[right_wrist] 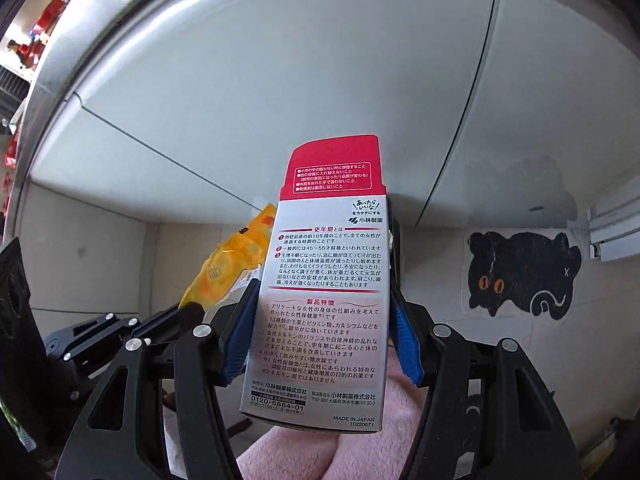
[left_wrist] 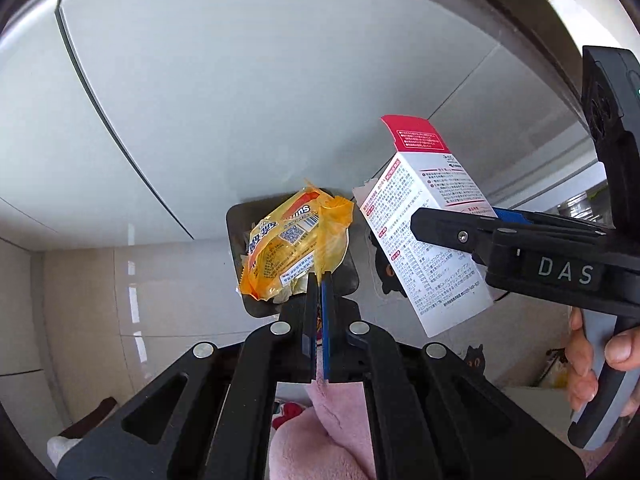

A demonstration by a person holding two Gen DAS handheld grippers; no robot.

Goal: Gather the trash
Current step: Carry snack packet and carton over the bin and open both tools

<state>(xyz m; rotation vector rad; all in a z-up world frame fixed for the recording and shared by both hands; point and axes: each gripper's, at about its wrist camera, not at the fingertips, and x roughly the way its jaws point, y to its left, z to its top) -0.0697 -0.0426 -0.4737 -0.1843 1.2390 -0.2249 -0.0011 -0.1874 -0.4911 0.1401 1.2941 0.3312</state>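
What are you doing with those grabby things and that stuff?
A person is collecting trash with two tools. The left tool pinches a crinkled orange plastic snack wrapper by its edge. The right tool clamps a white and red cardboard medicine box. Both are held up in front of pale grey cabinet doors.

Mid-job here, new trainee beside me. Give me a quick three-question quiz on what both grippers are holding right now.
1. True or false: the left gripper is shut on the yellow snack wrapper.
2. What does the right gripper hold? A) a can B) the white and red carton C) nothing
3. Fill in: the carton's red top flap is ____ (open/closed).

Key: 1 true; 2 B; 3 open. The black cat sticker sits on the wall behind.
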